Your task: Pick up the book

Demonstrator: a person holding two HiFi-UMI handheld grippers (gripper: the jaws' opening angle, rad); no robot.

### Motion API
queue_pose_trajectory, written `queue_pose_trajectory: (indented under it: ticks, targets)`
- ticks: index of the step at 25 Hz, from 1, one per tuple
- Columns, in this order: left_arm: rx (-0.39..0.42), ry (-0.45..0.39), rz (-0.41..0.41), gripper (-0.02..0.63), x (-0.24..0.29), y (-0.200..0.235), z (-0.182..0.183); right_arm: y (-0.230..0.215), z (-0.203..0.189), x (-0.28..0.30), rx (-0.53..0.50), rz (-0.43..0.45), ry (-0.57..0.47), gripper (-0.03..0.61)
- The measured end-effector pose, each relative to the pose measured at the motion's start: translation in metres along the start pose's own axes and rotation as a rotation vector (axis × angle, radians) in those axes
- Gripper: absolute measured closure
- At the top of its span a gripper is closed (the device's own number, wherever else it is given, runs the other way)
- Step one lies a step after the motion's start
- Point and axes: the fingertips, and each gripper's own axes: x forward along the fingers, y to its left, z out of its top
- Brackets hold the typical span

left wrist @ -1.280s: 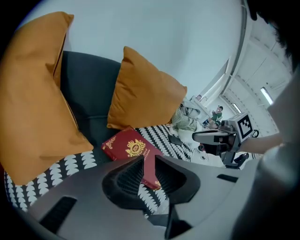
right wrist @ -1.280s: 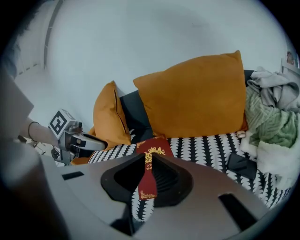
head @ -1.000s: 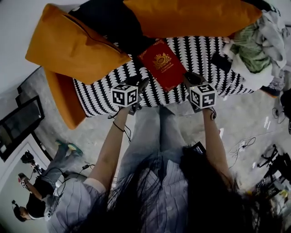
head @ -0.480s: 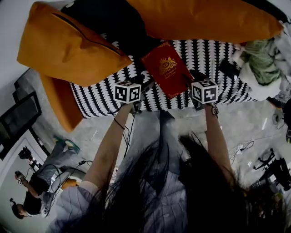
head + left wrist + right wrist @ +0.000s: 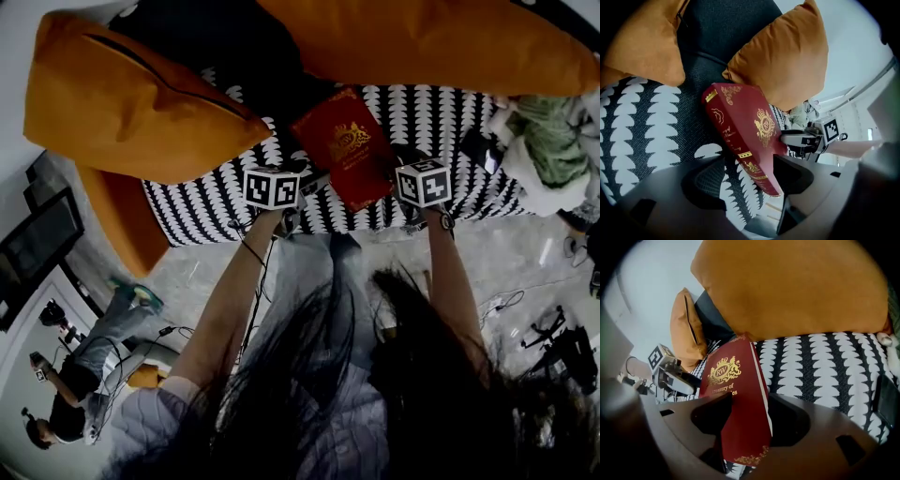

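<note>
A dark red book (image 5: 349,150) with gold print lies on the black-and-white patterned sofa seat (image 5: 206,202). My left gripper (image 5: 314,178) is at its left side and my right gripper (image 5: 389,167) at its right side. In the left gripper view the book's (image 5: 745,131) spine corner sits between the wide jaws of the left gripper (image 5: 745,180). In the right gripper view the book's (image 5: 736,394) near edge stands between the jaws of the right gripper (image 5: 745,416). Both pairs of jaws have just been opening, and the pads do not clamp the book.
Two orange cushions (image 5: 131,103) (image 5: 441,42) and a black cushion (image 5: 234,47) crowd the back of the sofa. A heap of clothes (image 5: 553,141) and a dark flat device (image 5: 483,150) lie at the right. A person (image 5: 75,394) sits on the floor at lower left, among cables.
Both grippers came down onto the book's two sides, and their jaws spread from nearly shut to wide. The book has stayed on the seat.
</note>
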Motion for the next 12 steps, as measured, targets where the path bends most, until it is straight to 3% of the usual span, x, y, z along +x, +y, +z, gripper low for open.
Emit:
queue_pose_trajectory:
  ticks: [8,12]
  targets:
    - [-0.054,0.035,-0.03,0.299,0.02,0.006,-0.002,-0.003,-0.003,0.008,0.081,0.15,0.049,0.344]
    - [-0.025,0.049,-0.021,0.299,0.023,0.008,-0.003,-0.001,0.003,0.009,0.077,0.171,0.054,0.344]
